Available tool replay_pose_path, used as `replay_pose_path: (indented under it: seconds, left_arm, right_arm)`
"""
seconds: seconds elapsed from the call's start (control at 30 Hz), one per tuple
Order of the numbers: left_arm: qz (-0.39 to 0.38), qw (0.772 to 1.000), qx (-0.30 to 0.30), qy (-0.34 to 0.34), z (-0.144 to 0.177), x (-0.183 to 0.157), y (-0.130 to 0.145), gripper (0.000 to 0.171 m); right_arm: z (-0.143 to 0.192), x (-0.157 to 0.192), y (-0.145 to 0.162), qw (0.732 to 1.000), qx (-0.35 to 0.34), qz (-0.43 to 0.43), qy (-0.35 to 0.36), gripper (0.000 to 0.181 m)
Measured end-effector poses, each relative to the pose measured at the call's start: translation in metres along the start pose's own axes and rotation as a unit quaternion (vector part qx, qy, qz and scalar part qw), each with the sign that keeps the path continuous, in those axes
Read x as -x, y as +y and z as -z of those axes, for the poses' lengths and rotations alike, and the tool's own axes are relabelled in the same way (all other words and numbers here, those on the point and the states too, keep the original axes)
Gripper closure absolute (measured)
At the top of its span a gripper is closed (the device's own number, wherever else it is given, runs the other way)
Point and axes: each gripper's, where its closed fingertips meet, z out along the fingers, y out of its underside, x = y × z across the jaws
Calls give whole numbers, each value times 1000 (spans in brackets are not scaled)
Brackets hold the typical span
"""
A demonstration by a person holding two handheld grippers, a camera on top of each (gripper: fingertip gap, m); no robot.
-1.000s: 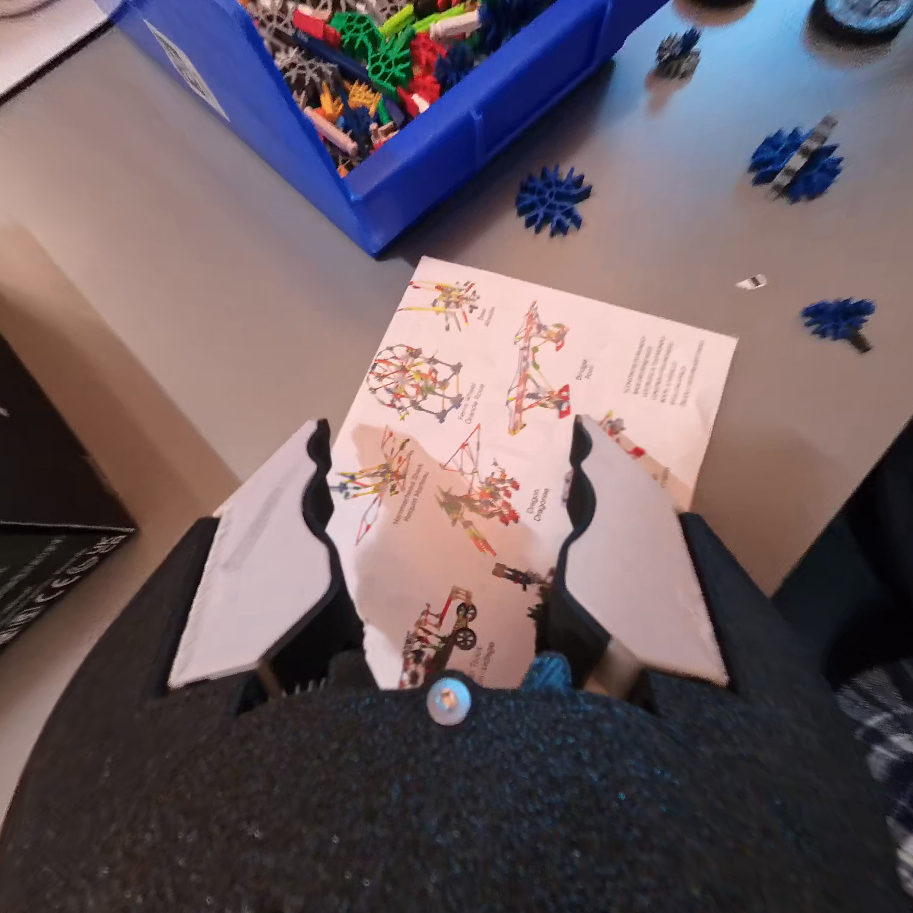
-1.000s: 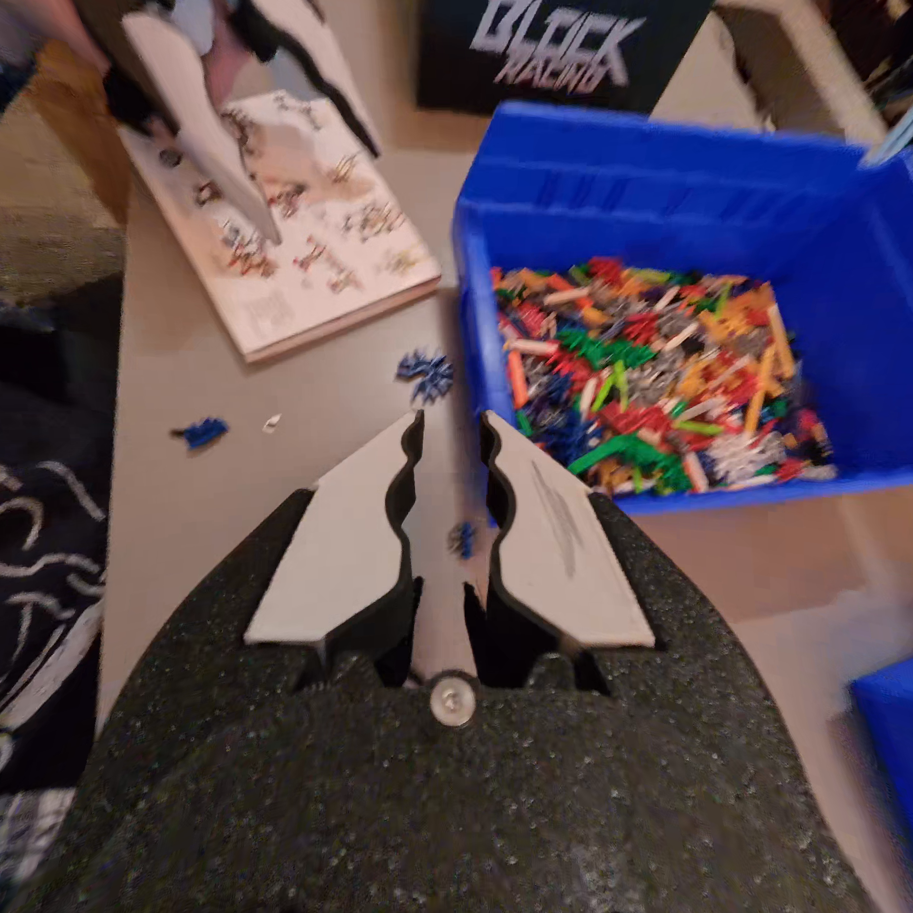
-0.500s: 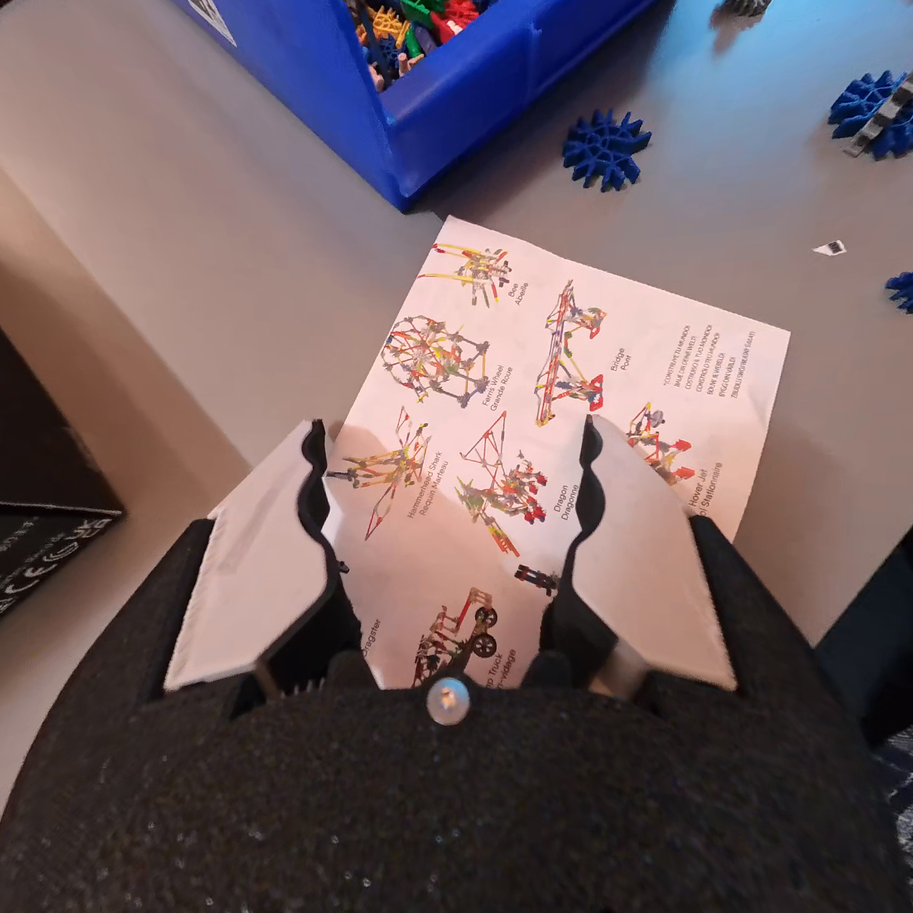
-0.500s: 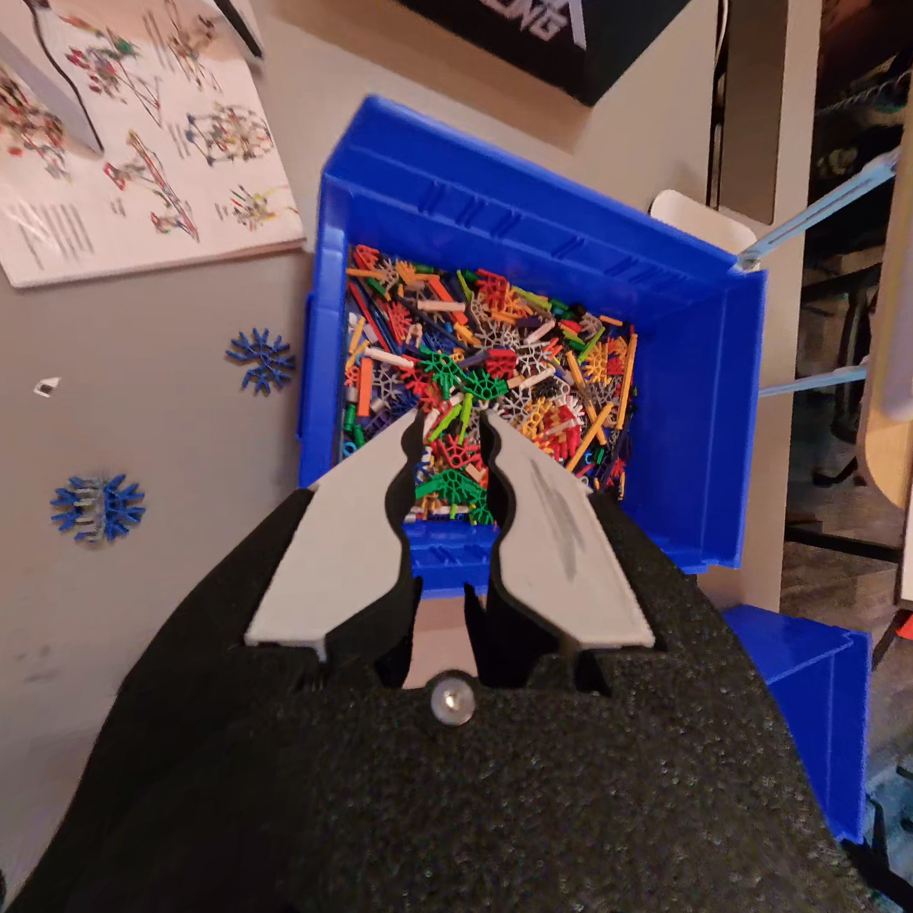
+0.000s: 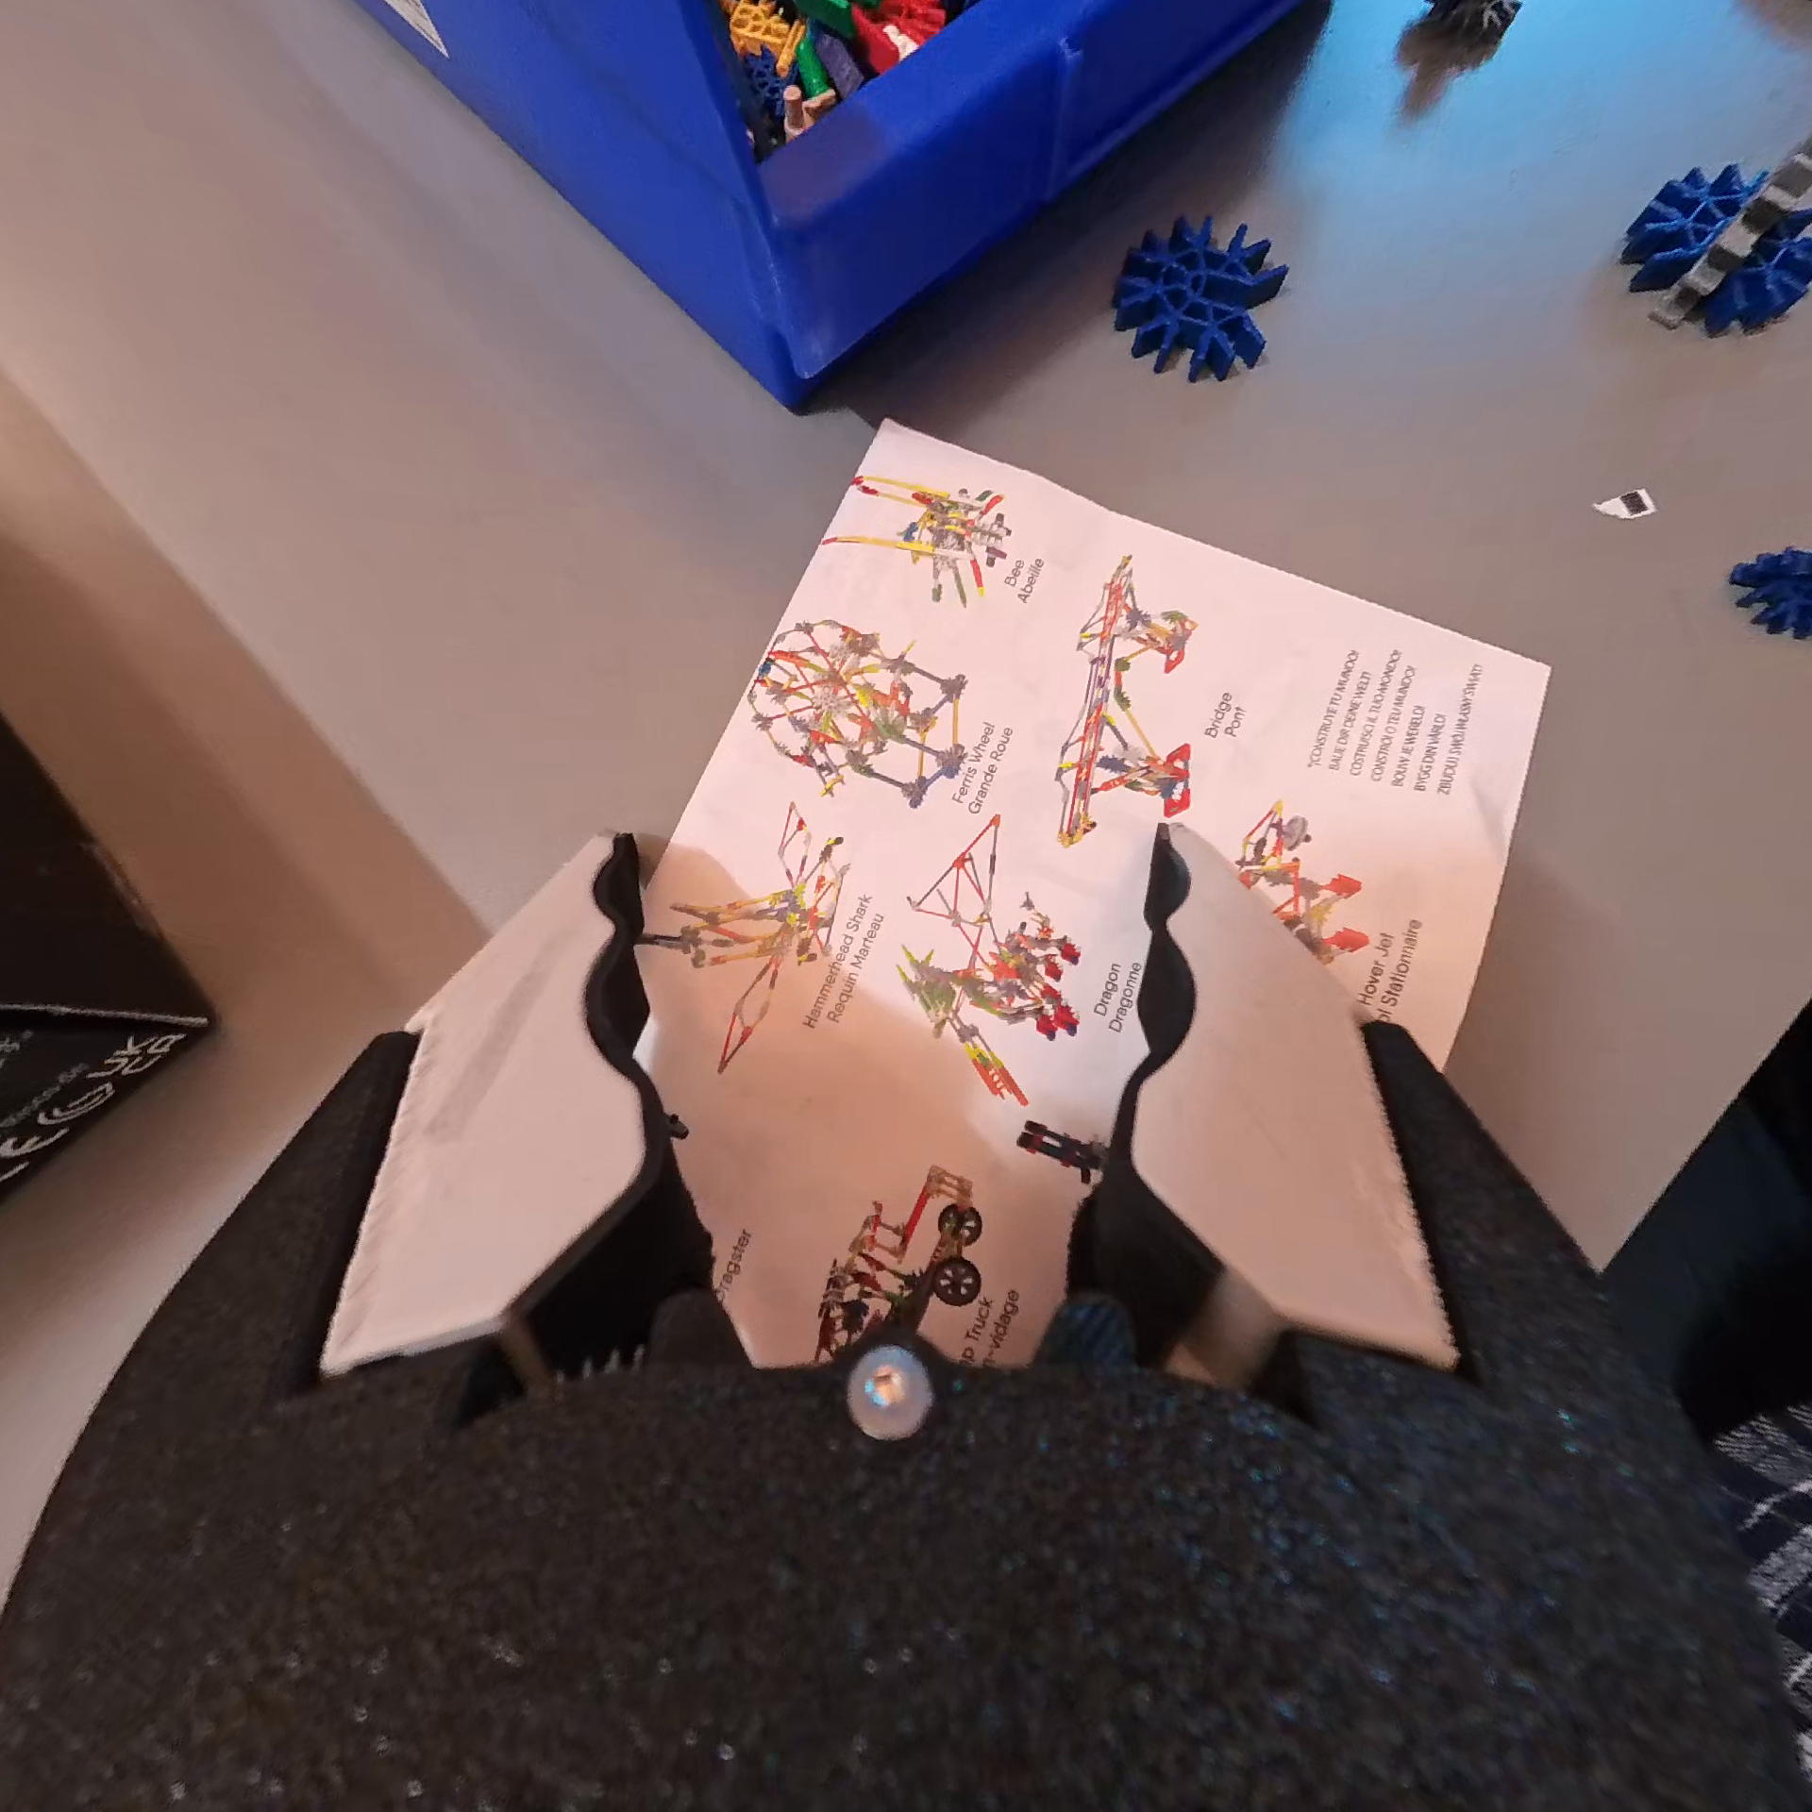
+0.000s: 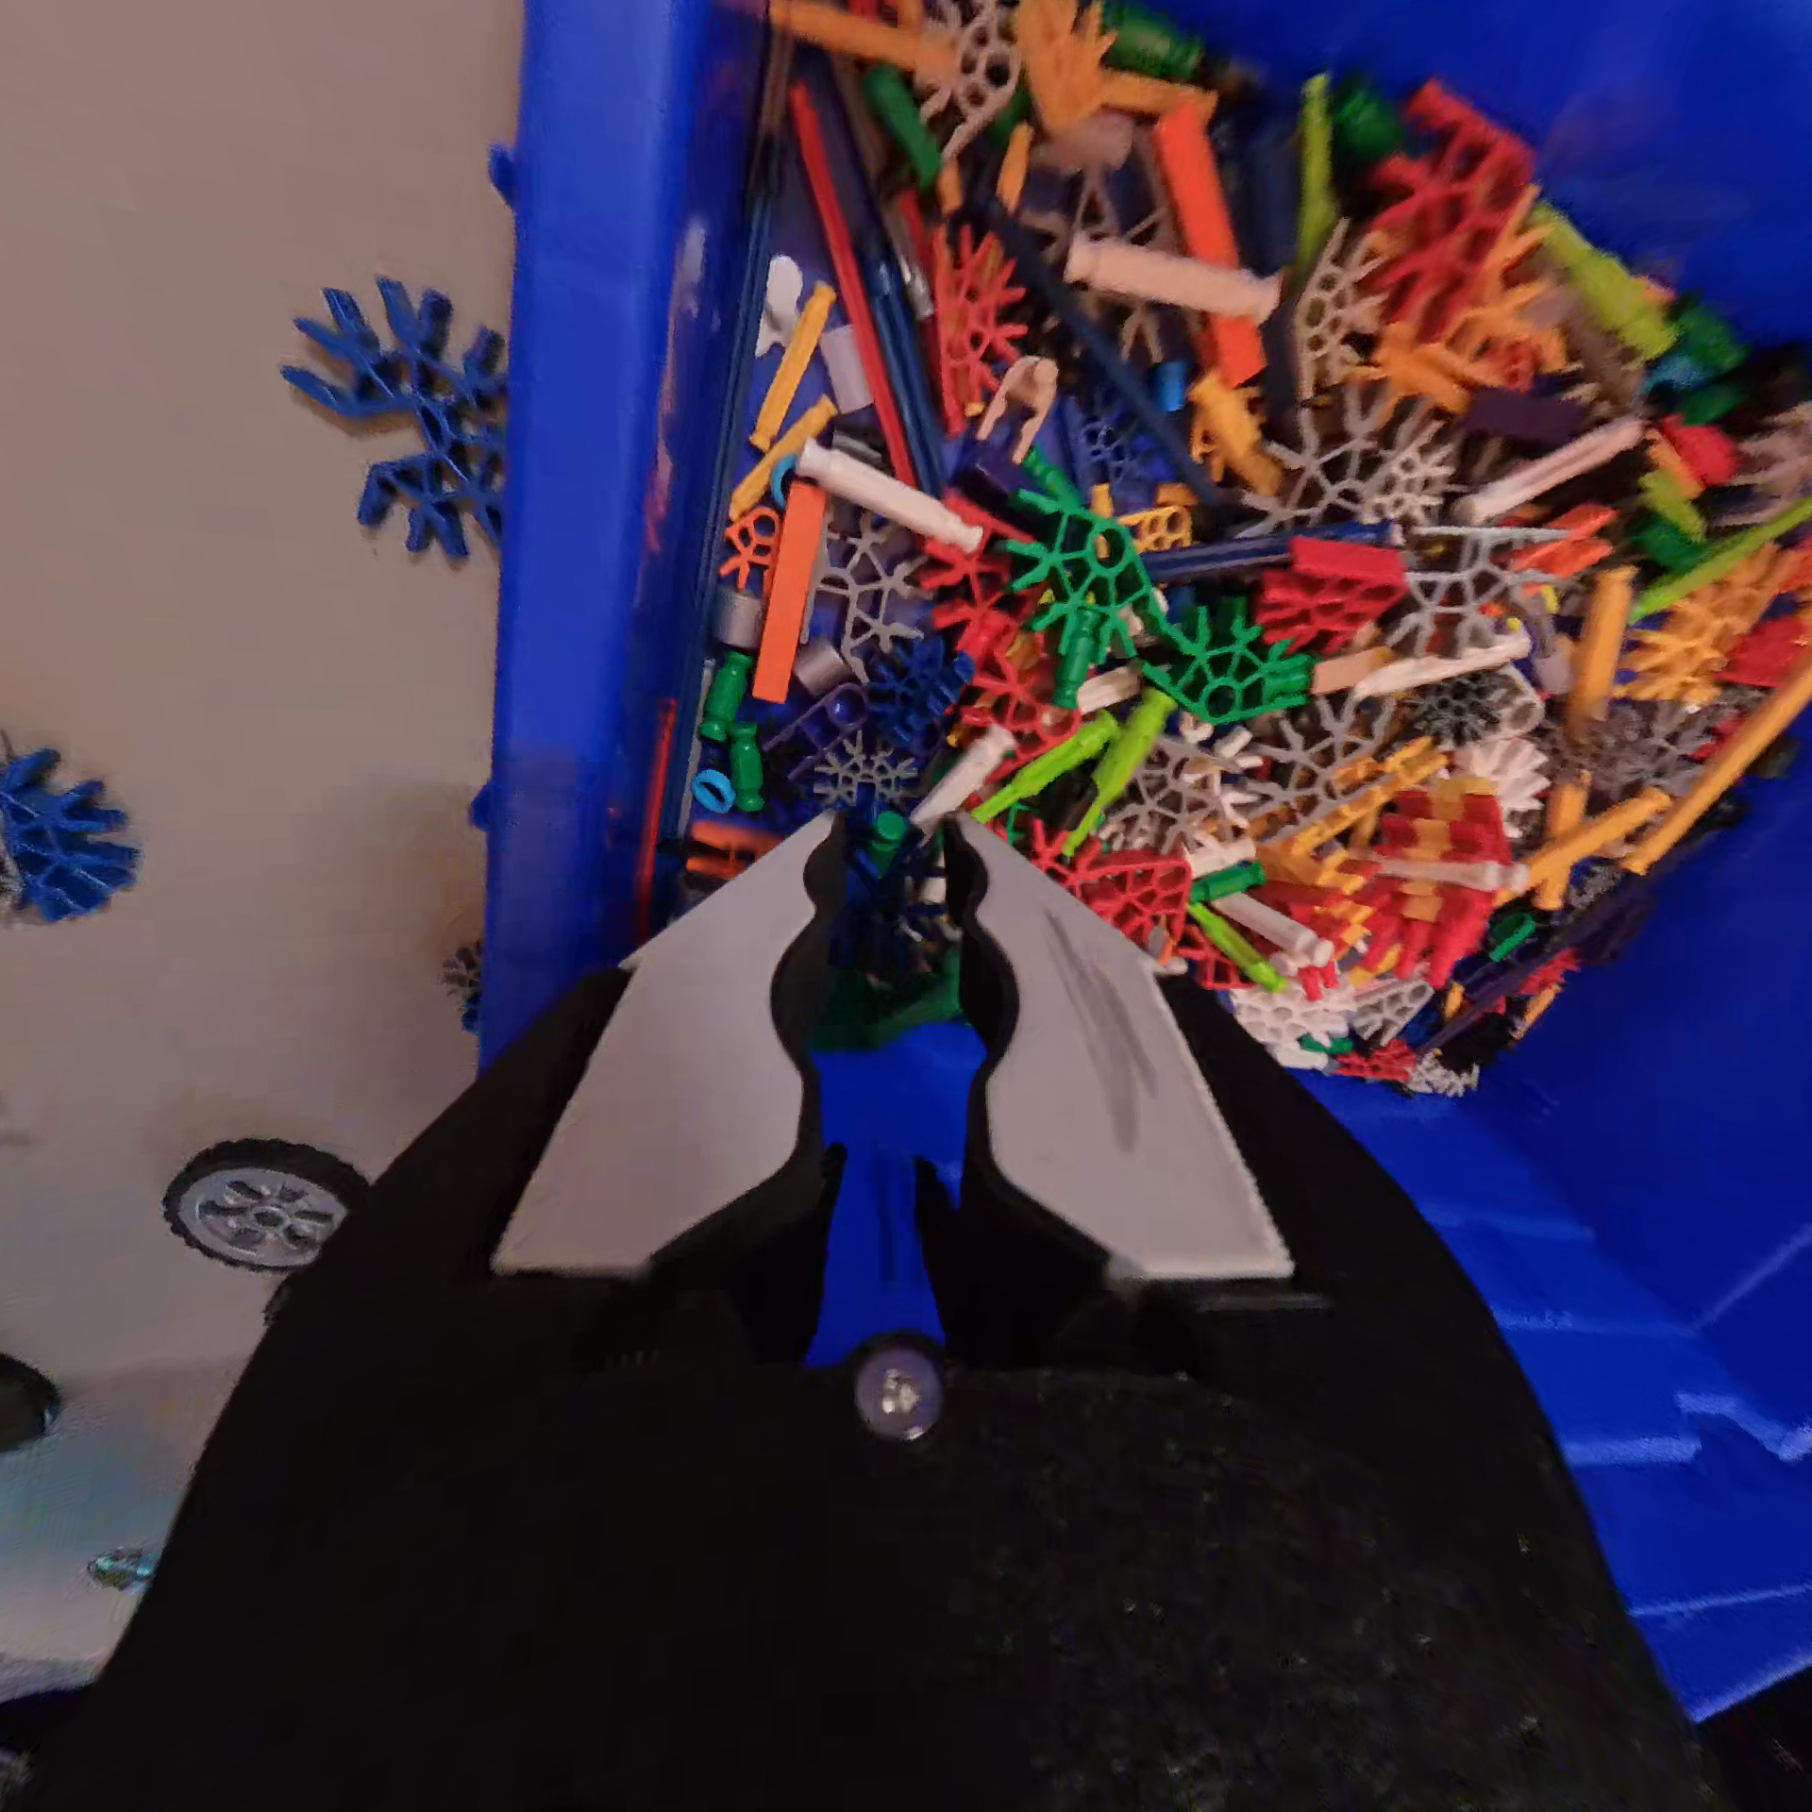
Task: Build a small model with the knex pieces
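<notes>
My left gripper [image 5: 890, 838] is open wide and empty, hovering over a white instruction sheet [image 5: 1079, 686] with coloured pictures of models, which lies flat on the grey table. My right gripper [image 6: 892, 822] has its jaws a narrow gap apart and holds nothing. Its tips are low over the near left corner of a blue bin [image 6: 588, 490] full of colourful construction rods and connectors [image 6: 1226, 637]. A dark blue snowflake connector [image 6: 887, 912] lies in the pile right under the gap. The same bin [image 5: 931, 226] shows beyond the sheet.
Blue snowflake connectors [image 5: 1196, 294] [image 6: 412, 412] lie loose on the table beside the bin, one with a grey piece [image 5: 1726, 245] on it. A small grey wheel [image 6: 265, 1211] lies near the bin's corner. A black box [image 5: 69, 981] stands at the left. My hands' fingertips stand some 25 cm from each other. The small grey wheel [image 6: 265, 1211] sits 20 cm or so from the ends of my right fingers.
My right gripper swung from the table over to the bin and dropped close to the pile, its gap unchanged. My left gripper drew back slightly over the sheet, still open.
</notes>
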Motion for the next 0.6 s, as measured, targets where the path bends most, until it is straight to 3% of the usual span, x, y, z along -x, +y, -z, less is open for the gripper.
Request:
replay_pose_path:
  seconds: [0.17,0.33,0.5,0.6]
  left_arm:
    - [-3,1000,-4,-4,0,0,-1,70]
    - [-1,1000,-3,-2,0,0,0,70]
    - [1,1000,-2,-1,0,0,0,70]
    - [4,1000,-1,1,-1,0,0,70]
  right_arm:
    - [8,-29,15,999,25,-17,38,170]
    - [24,-64,6,995,-14,-59,81,158]
    - [27,-61,-31,991,-88,-90,33,163]
    - [11,-49,-44,990,-93,-106,-12,163]
